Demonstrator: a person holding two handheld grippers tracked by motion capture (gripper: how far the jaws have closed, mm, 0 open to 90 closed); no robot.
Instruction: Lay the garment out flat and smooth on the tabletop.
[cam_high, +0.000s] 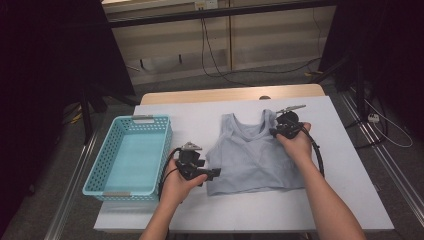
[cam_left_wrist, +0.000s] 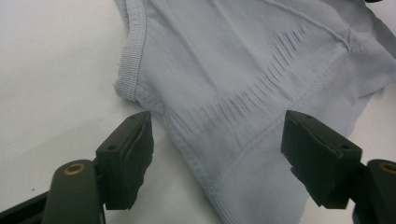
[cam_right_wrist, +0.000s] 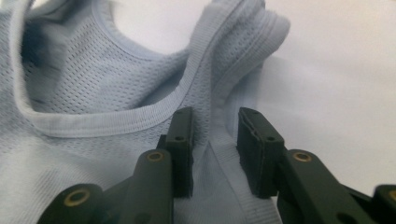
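My left gripper (cam_left_wrist: 217, 158) stands wide open over the hem corner of the grey top (cam_high: 252, 157), which lies flat mid-table beside the blue basket (cam_high: 127, 155). My right gripper (cam_right_wrist: 215, 151) straddles the strap, narrowly open, and could pinch only one layer. The strap's underside stays hidden

The high view is dim, with very dark corners and soft light on the white table (cam_high: 345, 165). Both gripper views are brighter and a bit grainy. The black jaws up close look blurry.
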